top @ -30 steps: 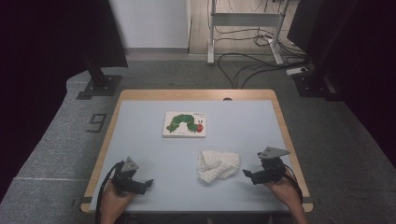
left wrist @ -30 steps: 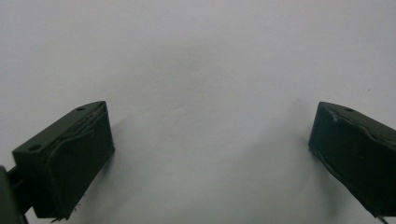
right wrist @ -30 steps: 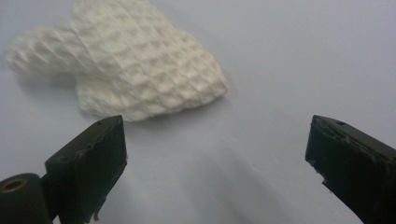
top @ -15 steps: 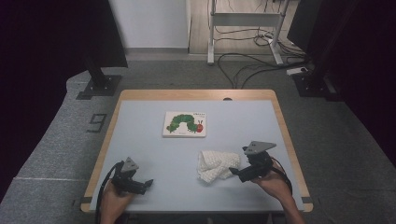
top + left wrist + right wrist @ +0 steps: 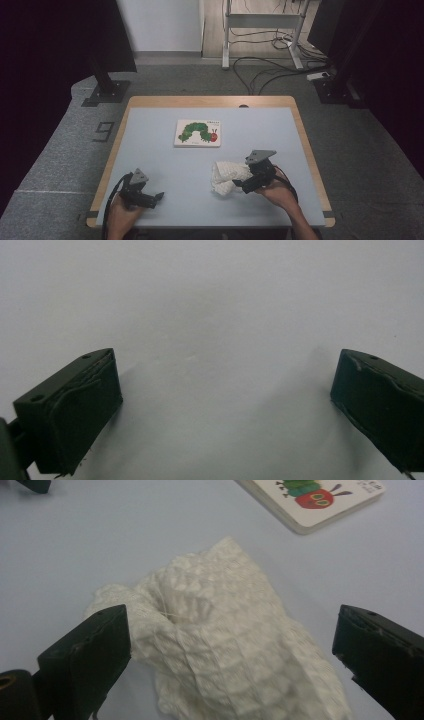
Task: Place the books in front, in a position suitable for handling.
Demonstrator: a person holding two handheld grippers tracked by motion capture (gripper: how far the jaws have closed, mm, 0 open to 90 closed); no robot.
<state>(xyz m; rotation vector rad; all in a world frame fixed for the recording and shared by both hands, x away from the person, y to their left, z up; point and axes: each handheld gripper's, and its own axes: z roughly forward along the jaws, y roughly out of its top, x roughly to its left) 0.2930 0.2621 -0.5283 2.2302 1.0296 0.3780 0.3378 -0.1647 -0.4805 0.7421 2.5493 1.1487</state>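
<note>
The right gripper (image 5: 245,184), jaws wide apart, straddles a crumpled white cloth (image 5: 227,176) lying near the front of the pale blue table (image 5: 150,145); nothing is gripped yet, so the pick-up looks barely begun. The left gripper (image 5: 158,197) rests open over bare tabletop. A caterpillar picture book (image 5: 197,133) lies farther back. Beyond, grey carpet and what appear to be cables (image 5: 260,65).

The left gripper (image 5: 225,410) hangs over bare table (image 5: 210,300) — fingers (image 5: 70,415) spread wide apart.
</note>
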